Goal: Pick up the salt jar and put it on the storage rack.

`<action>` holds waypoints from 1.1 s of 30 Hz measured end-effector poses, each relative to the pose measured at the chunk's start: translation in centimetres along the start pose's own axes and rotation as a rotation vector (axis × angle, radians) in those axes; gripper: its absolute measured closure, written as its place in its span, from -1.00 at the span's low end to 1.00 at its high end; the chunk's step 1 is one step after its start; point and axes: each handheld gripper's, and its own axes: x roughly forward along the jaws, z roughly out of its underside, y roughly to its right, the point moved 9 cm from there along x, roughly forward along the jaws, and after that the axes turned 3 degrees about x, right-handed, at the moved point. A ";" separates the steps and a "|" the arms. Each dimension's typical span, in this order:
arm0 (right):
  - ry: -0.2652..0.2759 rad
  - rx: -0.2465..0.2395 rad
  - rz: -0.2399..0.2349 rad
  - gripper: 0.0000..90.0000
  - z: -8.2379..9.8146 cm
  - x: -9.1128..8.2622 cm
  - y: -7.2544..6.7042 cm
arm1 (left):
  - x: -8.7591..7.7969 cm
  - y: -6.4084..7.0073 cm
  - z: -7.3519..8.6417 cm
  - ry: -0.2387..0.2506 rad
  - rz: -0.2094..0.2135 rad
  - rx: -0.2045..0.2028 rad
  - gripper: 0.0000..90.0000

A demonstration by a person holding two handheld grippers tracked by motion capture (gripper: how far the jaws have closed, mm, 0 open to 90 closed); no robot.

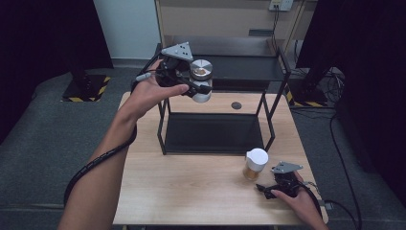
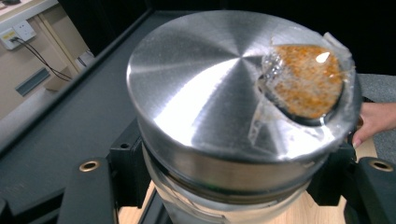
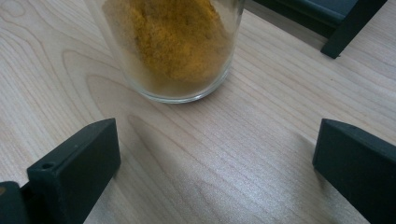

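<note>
Left gripper grips metal-lidded jar; no writing legible.

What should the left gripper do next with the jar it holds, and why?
Probably carry the metal-lidded jar forward onto the rack's top shelf: the left gripper grips it in the air level with that shelf, not yet over it.
</note>
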 end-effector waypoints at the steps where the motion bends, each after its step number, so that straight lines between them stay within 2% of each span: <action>1: 0.000 0.000 0.001 -0.97 0.0 0.0 0.0 | 0.0 -0.1 -0.3 -0.004 -0.002 0.000 -0.34; 9: 0.002 0.001 0.001 -0.96 0.0 0.0 0.0 | 0.0 -1.3 -1.9 -0.004 -0.005 -0.004 -0.34; 13: 0.001 0.002 0.001 -0.96 0.0 0.0 0.0 | 0.1 -1.9 -2.4 0.007 -0.025 -0.021 -0.34; 15: 0.001 0.002 0.001 -0.96 0.0 0.0 0.0 | 0.3 -2.3 -2.7 0.003 -0.052 -0.035 -0.34; 17: 0.001 0.002 0.001 -0.96 0.0 0.0 0.0 | 0.4 -2.5 -2.8 0.000 -0.060 -0.039 -0.34; 18: 0.001 0.002 0.001 -0.96 0.0 0.0 0.0 | 0.6 -2.7 -3.0 -0.005 -0.080 -0.052 -0.34; 23: 0.001 0.002 0.001 -0.96 0.0 0.0 0.0 | 0.9 -3.1 -3.1 0.001 -0.115 -0.084 -0.34; 24: 0.001 0.002 0.001 -0.96 0.0 0.0 0.0 | 1.1 -3.2 -3.2 -0.005 -0.139 -0.092 -0.34; 26: 0.001 0.002 0.001 -0.96 0.0 0.0 0.0 | 1.2 -3.3 -3.2 -0.006 -0.148 -0.095 -0.34; 29: 0.001 0.002 0.001 -0.96 0.0 0.0 0.0 | 1.5 -3.6 -3.2 -0.007 -0.173 -0.117 -0.34; 30: 0.001 0.002 0.001 -0.96 0.0 0.0 0.0 | 1.7 -3.8 -3.2 -0.012 -0.196 -0.131 -0.34; 31: 0.001 0.002 0.001 -0.96 0.0 0.0 0.0 | 1.7 -3.8 -3.2 -0.012 -0.196 -0.131 -0.34; 32: 0.001 0.002 0.001 -0.96 0.0 0.0 0.0 | 1.9 -3.9 -3.1 -0.014 -0.220 -0.151 -0.34; 33: 0.001 0.002 0.001 -0.96 0.0 0.0 0.0 | 1.9 -3.9 -3.1 -0.014 -0.220 -0.151 -0.34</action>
